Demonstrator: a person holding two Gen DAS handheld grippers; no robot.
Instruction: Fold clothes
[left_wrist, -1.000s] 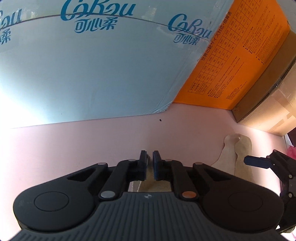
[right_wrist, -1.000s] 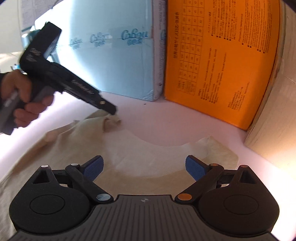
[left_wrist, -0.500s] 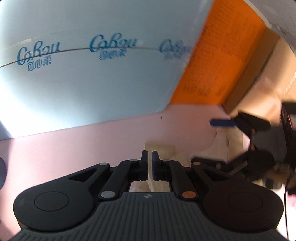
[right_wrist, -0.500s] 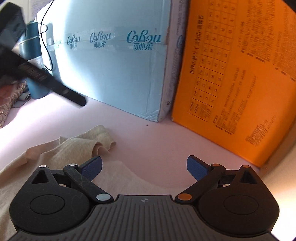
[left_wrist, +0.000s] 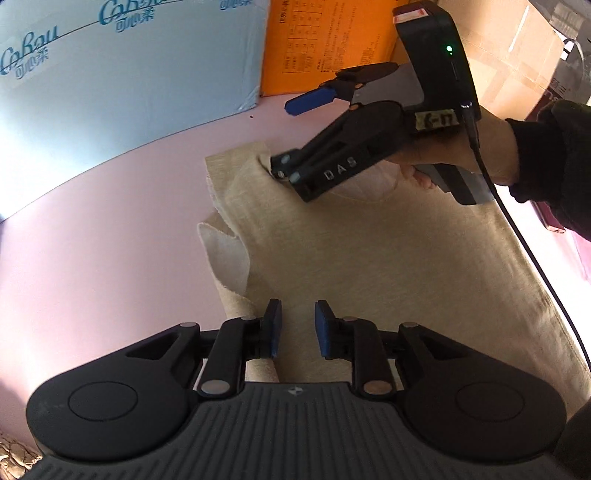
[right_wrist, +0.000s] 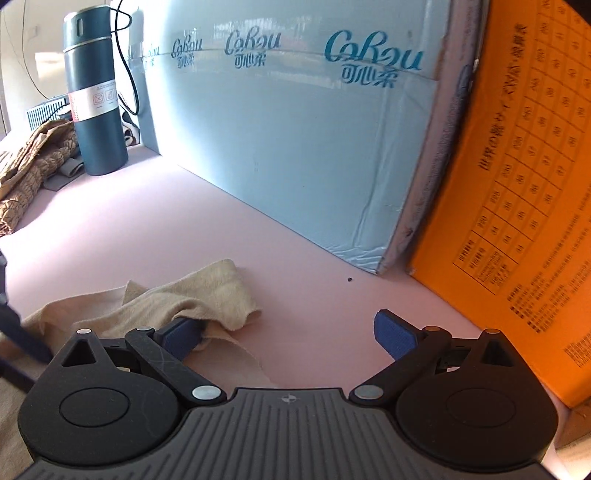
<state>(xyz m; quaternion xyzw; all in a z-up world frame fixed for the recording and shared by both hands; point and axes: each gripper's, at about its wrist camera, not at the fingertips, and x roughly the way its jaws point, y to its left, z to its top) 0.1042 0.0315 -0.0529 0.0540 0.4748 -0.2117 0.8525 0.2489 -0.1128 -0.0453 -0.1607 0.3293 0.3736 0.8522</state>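
A beige shirt (left_wrist: 369, 258) lies spread on the pink table (left_wrist: 92, 240). My left gripper (left_wrist: 297, 328) hovers over the shirt's left side, its jaws a little apart with nothing between them. My right gripper (left_wrist: 291, 136) is wide open at the shirt's far left corner; its lower finger pushes into the bunched fabric there. In the right wrist view the shirt's bunched corner (right_wrist: 207, 295) drapes over the left pad (right_wrist: 181, 334) of my right gripper (right_wrist: 291, 332), while the right pad is bare.
A light blue box (right_wrist: 295, 147) and an orange box (right_wrist: 517, 184) stand along the back of the table. A dark green flask (right_wrist: 94, 96) and a brown patterned cloth (right_wrist: 29, 166) sit at the far left. A cardboard box (left_wrist: 517, 55) stands at the right.
My left gripper has opened, let go of the shirt fabric and pulled back and tilted down over the shirt. My right gripper has moved left to the shirt's far corner, still open.
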